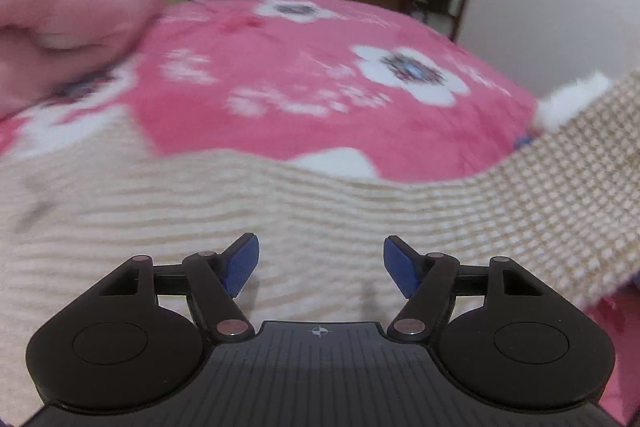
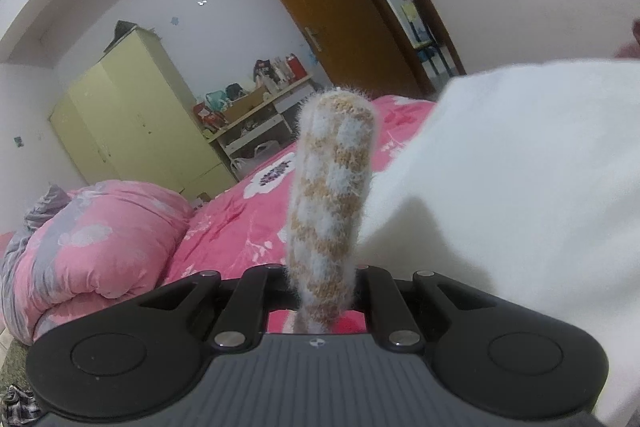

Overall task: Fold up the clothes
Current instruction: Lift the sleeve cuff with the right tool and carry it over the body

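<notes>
A beige and white checked knit garment lies spread on the pink flowered bed cover. My left gripper hovers just over it, open, its blue pads wide apart with nothing between them. At the right of the left wrist view one edge of the garment is lifted off the bed, showing white fluffy lining. In the right wrist view my right gripper is shut on a fold of the knit garment, which stands up between the jaws. The white lining fills the right side and hides the fingertips.
A rolled pink and grey quilt lies on the bed's left side, also seen as the quilt. Beyond the bed stand a pale yellow wardrobe, a cluttered shelf and a brown door beside an open doorway.
</notes>
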`<state>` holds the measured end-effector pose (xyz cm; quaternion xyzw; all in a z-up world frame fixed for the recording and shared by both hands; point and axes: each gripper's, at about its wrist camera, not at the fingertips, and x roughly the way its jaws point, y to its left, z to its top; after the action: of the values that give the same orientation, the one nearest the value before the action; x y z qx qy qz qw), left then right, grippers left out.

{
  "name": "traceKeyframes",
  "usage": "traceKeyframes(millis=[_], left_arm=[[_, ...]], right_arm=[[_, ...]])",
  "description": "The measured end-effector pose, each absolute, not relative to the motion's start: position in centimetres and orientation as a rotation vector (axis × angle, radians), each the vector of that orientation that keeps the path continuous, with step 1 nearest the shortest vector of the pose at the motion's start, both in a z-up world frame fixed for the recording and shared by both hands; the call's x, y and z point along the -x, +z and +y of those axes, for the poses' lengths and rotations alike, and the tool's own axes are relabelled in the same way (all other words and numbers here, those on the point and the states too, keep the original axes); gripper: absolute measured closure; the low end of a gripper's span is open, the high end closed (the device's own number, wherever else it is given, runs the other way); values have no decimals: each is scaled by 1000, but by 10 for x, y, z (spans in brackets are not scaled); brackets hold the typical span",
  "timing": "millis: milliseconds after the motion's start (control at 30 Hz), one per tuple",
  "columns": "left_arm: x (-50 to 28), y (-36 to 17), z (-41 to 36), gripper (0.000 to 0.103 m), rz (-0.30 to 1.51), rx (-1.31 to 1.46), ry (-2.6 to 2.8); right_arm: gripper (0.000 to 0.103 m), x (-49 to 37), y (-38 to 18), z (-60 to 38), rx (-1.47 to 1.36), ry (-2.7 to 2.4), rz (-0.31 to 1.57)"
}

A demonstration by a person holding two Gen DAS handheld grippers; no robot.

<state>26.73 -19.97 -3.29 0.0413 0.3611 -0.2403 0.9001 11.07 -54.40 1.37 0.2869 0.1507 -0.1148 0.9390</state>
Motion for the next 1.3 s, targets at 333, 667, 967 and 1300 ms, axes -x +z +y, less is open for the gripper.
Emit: traceKeyframes(millis=[333, 667, 967, 1300], left_arm=[[-220, -18, -25, 34, 825, -42, -361], [-193, -60, 13, 42, 797, 85, -384], [-188, -86, 44, 42, 734, 203, -435], [-189, -97, 74, 42, 716, 417, -510]], right_arm=[[92, -135, 81, -446, -479, -90, 272], [92, -193, 106, -328, -432, 80, 324], [92, -233, 88, -263, -413, 149, 397], [92, -271, 48, -196, -411, 254, 488]])
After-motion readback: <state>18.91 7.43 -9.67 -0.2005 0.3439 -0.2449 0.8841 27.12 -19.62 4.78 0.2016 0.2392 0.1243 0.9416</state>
